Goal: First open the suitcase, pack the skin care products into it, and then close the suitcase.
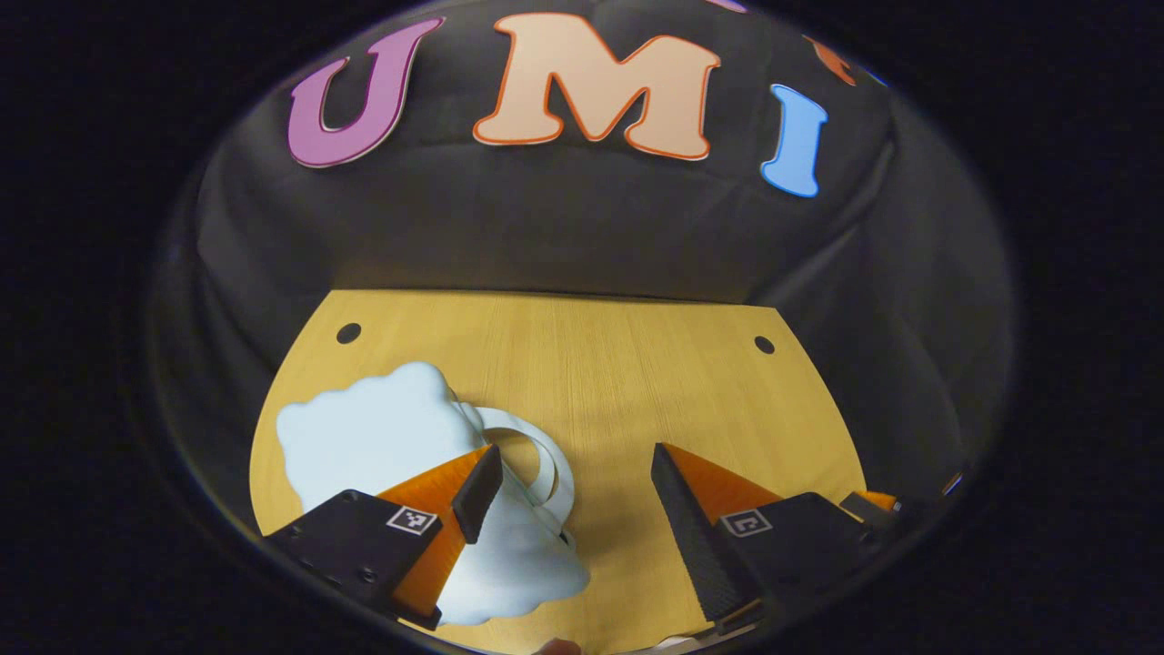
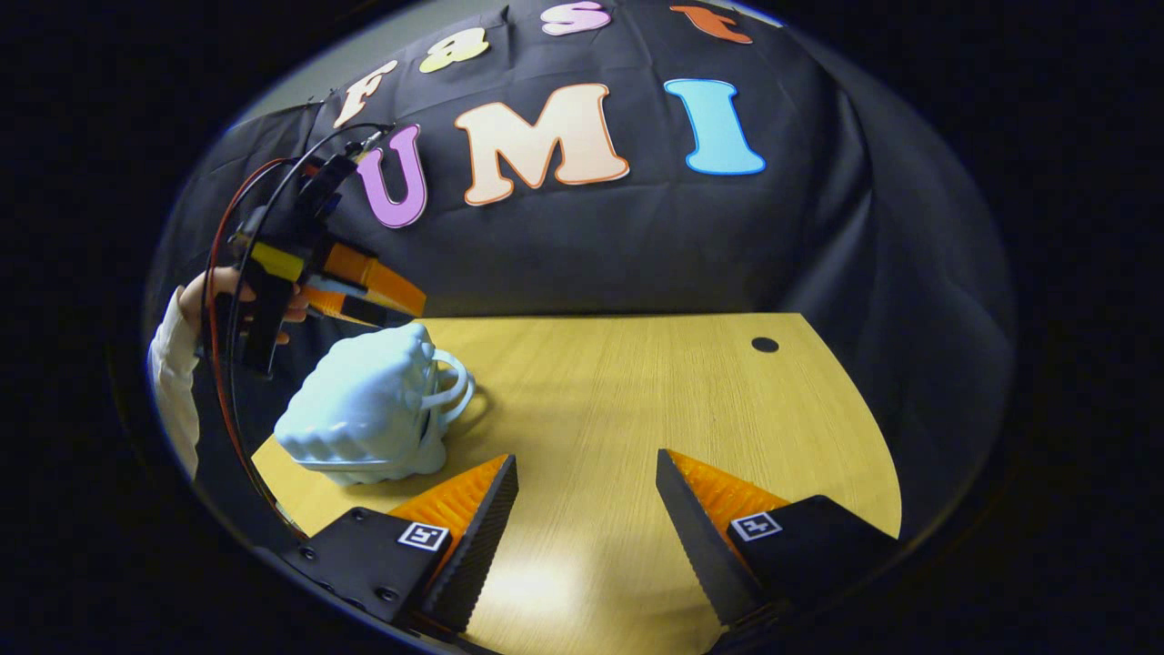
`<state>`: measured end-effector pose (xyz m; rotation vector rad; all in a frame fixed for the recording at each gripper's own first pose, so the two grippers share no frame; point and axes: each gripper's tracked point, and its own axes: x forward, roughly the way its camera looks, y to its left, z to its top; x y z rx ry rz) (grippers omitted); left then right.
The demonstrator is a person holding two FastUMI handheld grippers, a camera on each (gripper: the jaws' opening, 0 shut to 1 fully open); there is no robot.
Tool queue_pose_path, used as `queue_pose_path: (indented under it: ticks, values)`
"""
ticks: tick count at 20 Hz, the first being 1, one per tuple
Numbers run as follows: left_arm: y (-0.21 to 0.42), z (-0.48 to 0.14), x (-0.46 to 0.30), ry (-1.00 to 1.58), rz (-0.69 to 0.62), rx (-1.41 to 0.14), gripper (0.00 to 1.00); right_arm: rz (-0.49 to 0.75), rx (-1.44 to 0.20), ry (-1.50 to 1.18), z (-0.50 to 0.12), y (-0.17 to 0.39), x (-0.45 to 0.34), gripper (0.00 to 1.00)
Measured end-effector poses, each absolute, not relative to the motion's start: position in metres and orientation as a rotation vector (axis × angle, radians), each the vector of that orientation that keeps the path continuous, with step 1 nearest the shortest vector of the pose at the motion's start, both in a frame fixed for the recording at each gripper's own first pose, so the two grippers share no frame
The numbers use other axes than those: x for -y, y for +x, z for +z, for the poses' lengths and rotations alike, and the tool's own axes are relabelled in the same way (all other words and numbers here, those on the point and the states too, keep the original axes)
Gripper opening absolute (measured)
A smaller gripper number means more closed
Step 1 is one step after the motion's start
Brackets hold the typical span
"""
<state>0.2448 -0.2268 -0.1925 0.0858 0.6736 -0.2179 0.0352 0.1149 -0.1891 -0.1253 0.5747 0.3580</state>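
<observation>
In the left gripper view I see my left gripper (image 1: 575,482) released, its fingers spread wide with bare wooden table (image 1: 618,382) between them. The pale blue suitcase (image 1: 382,437), scalloped at its edges, lies closed at the lower left of the frame, its white handle (image 1: 536,455) curling toward the centre; the left finger overlaps it in the picture, though I cannot tell whether it touches. In the right gripper view my right gripper (image 2: 587,487) is also released, hovering over the table at the bottom of the frame. There the suitcase (image 2: 364,409) sits at mid-left, with the left gripper (image 2: 400,305) and a hand (image 2: 205,291) just above it.
</observation>
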Motion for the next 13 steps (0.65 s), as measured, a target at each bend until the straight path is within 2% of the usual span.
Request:
queue_pose_path:
  ticks: [7, 13]
  values:
    - [0.175, -0.196, 0.247, 0.037, -0.255, -0.575, 0.96, 0.393, -0.489, -0.137, -0.152, 0.033, -0.138, 0.96]
    - [0.142, -0.202, 0.257, 0.050, -0.279, -0.523, 0.96, 0.389, -0.407, -0.065, -0.125, 0.023, -0.144, 0.96]
